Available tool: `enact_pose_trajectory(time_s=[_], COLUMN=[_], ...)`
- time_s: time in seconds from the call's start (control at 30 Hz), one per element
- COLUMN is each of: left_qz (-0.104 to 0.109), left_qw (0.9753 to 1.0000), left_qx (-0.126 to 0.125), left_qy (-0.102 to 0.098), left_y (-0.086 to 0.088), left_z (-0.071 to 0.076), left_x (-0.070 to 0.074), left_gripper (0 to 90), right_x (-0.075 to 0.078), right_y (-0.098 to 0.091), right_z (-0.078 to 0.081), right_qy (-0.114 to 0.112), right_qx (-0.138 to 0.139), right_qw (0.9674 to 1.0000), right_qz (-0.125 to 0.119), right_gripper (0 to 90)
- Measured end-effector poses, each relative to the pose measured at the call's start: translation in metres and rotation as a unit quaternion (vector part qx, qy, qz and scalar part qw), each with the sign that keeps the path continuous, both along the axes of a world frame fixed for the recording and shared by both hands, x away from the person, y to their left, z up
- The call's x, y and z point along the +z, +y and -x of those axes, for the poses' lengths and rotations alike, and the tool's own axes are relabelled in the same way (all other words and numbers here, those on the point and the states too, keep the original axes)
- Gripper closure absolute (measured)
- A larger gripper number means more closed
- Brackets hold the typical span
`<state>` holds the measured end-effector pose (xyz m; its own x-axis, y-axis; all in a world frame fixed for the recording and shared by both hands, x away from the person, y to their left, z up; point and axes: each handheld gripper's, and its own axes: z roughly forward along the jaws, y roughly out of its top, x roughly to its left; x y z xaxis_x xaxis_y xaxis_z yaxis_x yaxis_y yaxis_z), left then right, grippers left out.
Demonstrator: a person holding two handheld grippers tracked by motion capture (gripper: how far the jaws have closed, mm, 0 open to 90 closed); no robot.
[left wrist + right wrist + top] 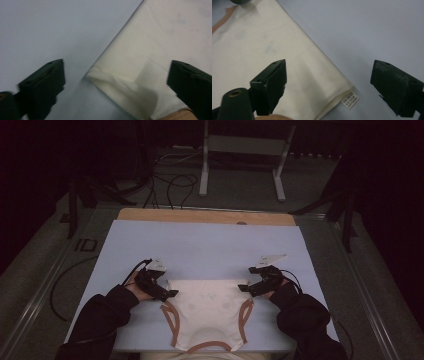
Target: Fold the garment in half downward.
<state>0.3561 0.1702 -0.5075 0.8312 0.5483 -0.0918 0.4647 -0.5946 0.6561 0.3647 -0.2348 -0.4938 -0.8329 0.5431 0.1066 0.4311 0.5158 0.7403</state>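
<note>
on blue table [200,245], left gripper [170,294] and right gripper [243,288] gape wide, angled inward at cream garment's [207,310] corners.

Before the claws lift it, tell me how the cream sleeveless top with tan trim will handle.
The cream sleeveless cloth top with tan trim lies flat and thin, so it will probably hang limp. Its folded corner suggests it is light. On the smooth pale-blue table cover it may slide.

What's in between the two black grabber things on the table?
The cream garment with brown trim lies flat between the left gripper and the right gripper, as the high view shows. Each gripper's open jaws straddle one corner of its far folded edge.
</note>
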Motion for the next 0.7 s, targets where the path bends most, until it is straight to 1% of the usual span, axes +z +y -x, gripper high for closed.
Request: enact_pose_trajectory(time_s=[0.03,0.1,0.17,0.2,0.23,0.27,0.3,0.4,0.47,0.53,0.57,0.6,0.63,0.67,0.7], left_qz=[-0.003,-0.005,-0.006,-0.008,-0.008,-0.014,-0.013,-0.017,-0.014,-0.017,-0.018,-0.019,-0.023,-0.022,-0.024], left_qw=[1.0000,1.0000,1.0000,0.9999,0.9999,0.9999,0.9999,0.9998,0.9999,0.9998,0.9998,0.9998,0.9997,0.9997,0.9997], left_qx=[-0.002,-0.002,-0.005,-0.005,-0.007,-0.007,-0.005,-0.003,0.002,0.003,0.003,0.003,0.002,-0.001,-0.002], left_qy=[-0.001,-0.002,-0.002,-0.004,-0.004,-0.004,-0.006,-0.009,-0.009,-0.010,-0.010,-0.010,-0.010,-0.007,-0.007], left_y=[0.000,0.001,0.001,0.001,0.000,0.000,0.000,0.000,0.001,0.001,0.000,-0.001,-0.001,-0.002,-0.002], left_z=[0.000,0.000,0.001,0.002,0.002,0.002,0.003,0.003,0.002,0.002,0.002,0.003,0.004,0.005,0.005], left_x=[-0.001,-0.004,-0.005,-0.006,-0.007,-0.007,-0.008,-0.009,-0.009,-0.009,-0.008,-0.008,-0.007,-0.007,-0.007], left_gripper=[7.7,15.5,17.7,21.9,23.5,24.1,27.1,32.2,36.3,41.4,41.4,46.4,48.5,52.0,55.5], right_x=[-0.003,-0.007,-0.012,-0.014,-0.016,-0.018,-0.021,-0.024,-0.026,-0.026,-0.025,-0.024,-0.024,-0.024,-0.023], right_y=[0.000,-0.001,-0.001,-0.001,-0.002,-0.001,-0.002,-0.003,-0.003,-0.003,-0.002,-0.001,0.000,0.001,0.001], right_z=[-0.002,-0.005,-0.008,-0.009,-0.009,-0.010,-0.011,-0.011,-0.012,-0.012,-0.011,-0.010,-0.010,-0.009,-0.008], right_qy=[0.004,0.005,0.011,0.015,0.017,0.022,0.022,0.030,0.035,0.035,0.035,0.038,0.036,0.033,0.033], right_qx=[0.000,-0.002,-0.004,-0.006,-0.004,-0.007,-0.005,-0.007,-0.004,-0.004,-0.005,0.004,0.007,0.010,0.014], right_qw=[1.0000,0.9999,0.9998,0.9997,0.9996,0.9994,0.9993,0.9990,0.9987,0.9987,0.9987,0.9985,0.9985,0.9984,0.9984], right_qz=[0.001,0.013,0.017,0.020,0.022,0.026,0.030,0.033,0.036,0.037,0.037,0.038,0.041,0.044,0.044], right_gripper=[15.7,18.3,20.0,21.2,21.8,22.4,23.5,25.2,25.8,26.6,30.4,33.5,36.7,40.6,42.0])
